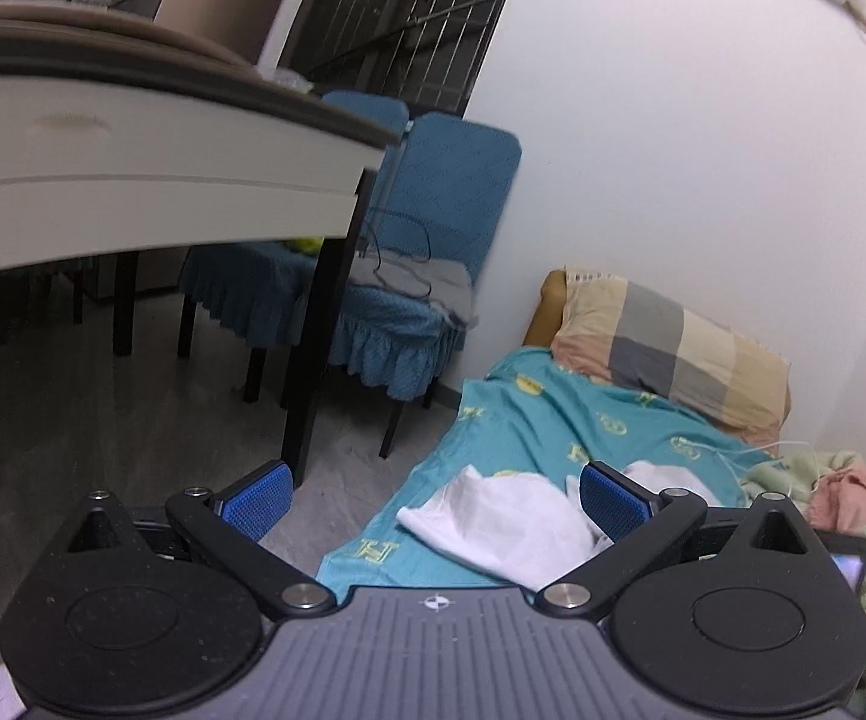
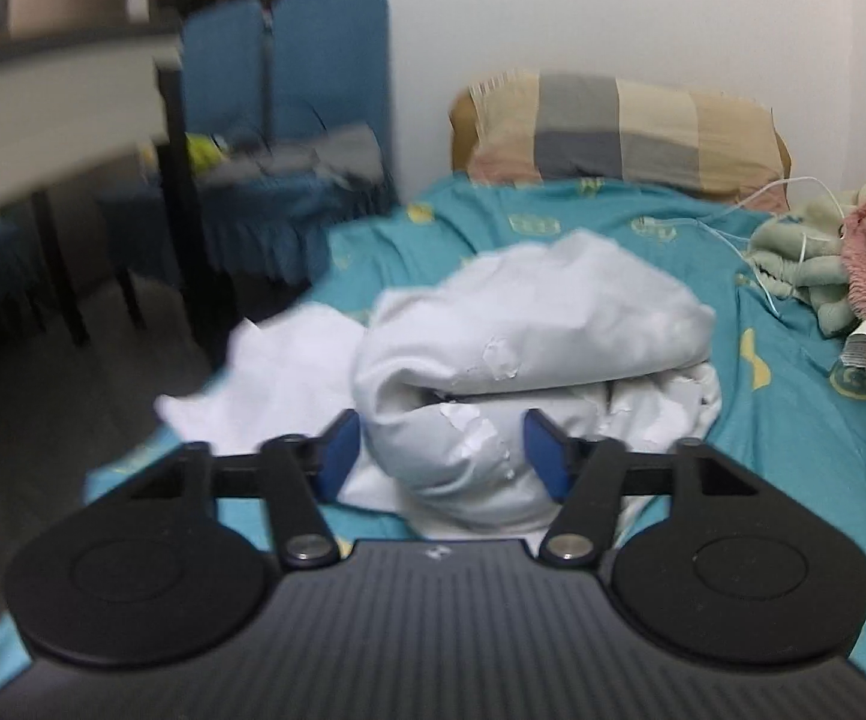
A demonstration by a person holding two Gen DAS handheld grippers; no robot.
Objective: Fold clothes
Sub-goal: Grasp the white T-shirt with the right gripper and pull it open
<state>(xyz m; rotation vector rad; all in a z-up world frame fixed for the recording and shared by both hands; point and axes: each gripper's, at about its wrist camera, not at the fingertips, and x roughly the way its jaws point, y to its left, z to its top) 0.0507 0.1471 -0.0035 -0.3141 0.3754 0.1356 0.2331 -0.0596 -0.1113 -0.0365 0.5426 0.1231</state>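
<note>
While spread, right claw straddles white garment, bunched on bedsheet

We see bare sheet right of the white heap, until the blankets and cable. Behind the heap lies the pillow; left of it, open floor, then a table leg and chairs.

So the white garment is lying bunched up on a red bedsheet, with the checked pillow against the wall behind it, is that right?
Not quite. The bedsheet is teal with yellow print, not red, as the right wrist view shows. The rest holds: the white garment lies bunched up on it, and the checked pillow sits against the wall behind.
</note>
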